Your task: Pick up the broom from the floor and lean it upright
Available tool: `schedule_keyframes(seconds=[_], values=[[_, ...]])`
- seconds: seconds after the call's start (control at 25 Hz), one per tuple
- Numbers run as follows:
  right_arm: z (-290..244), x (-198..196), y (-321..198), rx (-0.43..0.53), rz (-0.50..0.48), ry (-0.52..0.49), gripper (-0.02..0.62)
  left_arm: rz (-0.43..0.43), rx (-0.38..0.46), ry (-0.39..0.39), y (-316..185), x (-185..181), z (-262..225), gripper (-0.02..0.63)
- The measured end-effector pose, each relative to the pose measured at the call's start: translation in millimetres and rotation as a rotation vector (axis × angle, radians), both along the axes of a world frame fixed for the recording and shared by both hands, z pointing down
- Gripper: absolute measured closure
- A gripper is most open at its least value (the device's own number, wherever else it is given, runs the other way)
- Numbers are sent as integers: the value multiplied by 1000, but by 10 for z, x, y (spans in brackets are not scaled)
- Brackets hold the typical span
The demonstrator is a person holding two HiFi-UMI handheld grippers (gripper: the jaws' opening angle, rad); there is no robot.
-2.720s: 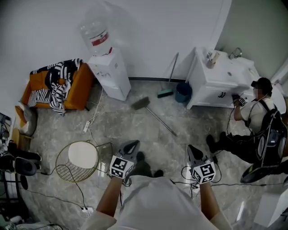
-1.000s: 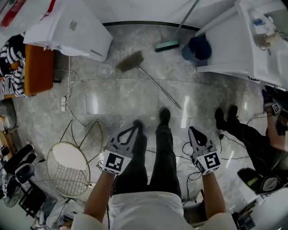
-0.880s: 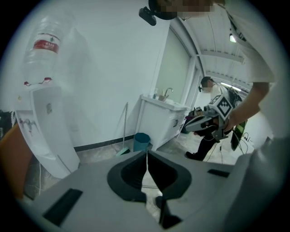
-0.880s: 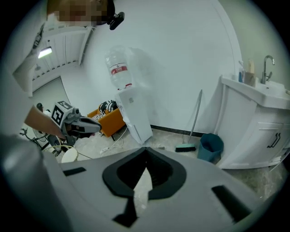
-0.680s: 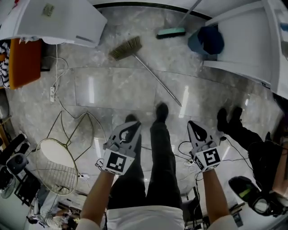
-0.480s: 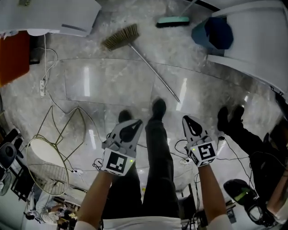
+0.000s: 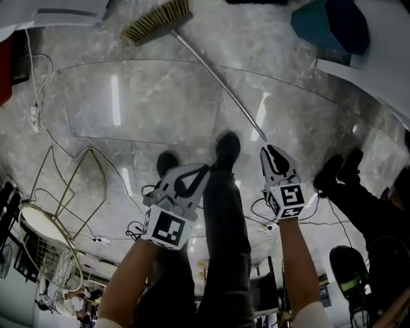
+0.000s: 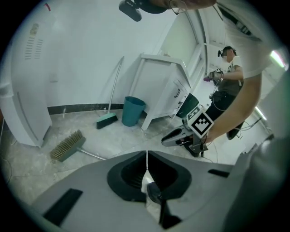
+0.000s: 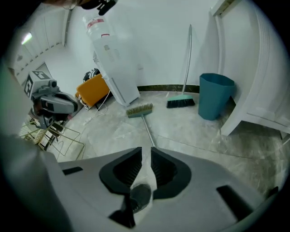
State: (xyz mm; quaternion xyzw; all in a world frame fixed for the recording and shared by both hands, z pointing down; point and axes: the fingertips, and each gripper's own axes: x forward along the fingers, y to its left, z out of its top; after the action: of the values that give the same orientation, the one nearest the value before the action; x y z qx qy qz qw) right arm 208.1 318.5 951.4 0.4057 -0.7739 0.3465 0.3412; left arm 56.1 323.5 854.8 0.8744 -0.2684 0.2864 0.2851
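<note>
The broom lies flat on the marble floor, its straw head (image 7: 157,19) at the top and its thin metal handle (image 7: 221,90) running down to the right. My right gripper (image 7: 267,149) hovers right at the handle's near end. Its jaws have just been opening and stand a little apart, with only floor showing between them. In the right gripper view the broom (image 9: 139,110) points straight at my right gripper (image 9: 146,156). My left gripper (image 7: 204,168) hangs to the left over my legs, shut and empty. The left gripper view shows the broom head (image 8: 68,146) far to the left.
A teal bin (image 7: 330,22) stands by the white cabinet (image 8: 163,90), and a green brush (image 9: 181,102) leans on the wall. A wire basket (image 7: 38,237) and cables (image 7: 96,154) lie at left. Another person's legs (image 7: 359,192) are at right. My own shoes (image 7: 227,144) stand between the grippers.
Both grippers have sunk toward the floor and the view has dropped with them. The right gripper has come to the handle's end, and its jaws have parted.
</note>
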Motion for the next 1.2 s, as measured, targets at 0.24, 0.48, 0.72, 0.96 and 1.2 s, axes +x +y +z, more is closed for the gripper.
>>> schedule_keyframes(seconds=[0.24, 0.48, 0.72, 0.96, 1.2], values=[[953, 209, 252, -38, 18, 65, 509, 29, -21, -16, 105, -51, 596, 595], [1776, 468, 482, -82, 8, 158, 462, 57, -34, -7, 147, -9, 1050, 595], [2374, 576, 666, -138, -5, 185, 453, 110, -61, -7, 220, 11, 1422, 595], [2894, 736, 760, -176, -50, 237, 453, 133, -40, -16, 108, 64, 1651, 595], [3307, 851, 953, -213, -56, 275, 463, 192, -53, -37, 147, 154, 1777, 595]])
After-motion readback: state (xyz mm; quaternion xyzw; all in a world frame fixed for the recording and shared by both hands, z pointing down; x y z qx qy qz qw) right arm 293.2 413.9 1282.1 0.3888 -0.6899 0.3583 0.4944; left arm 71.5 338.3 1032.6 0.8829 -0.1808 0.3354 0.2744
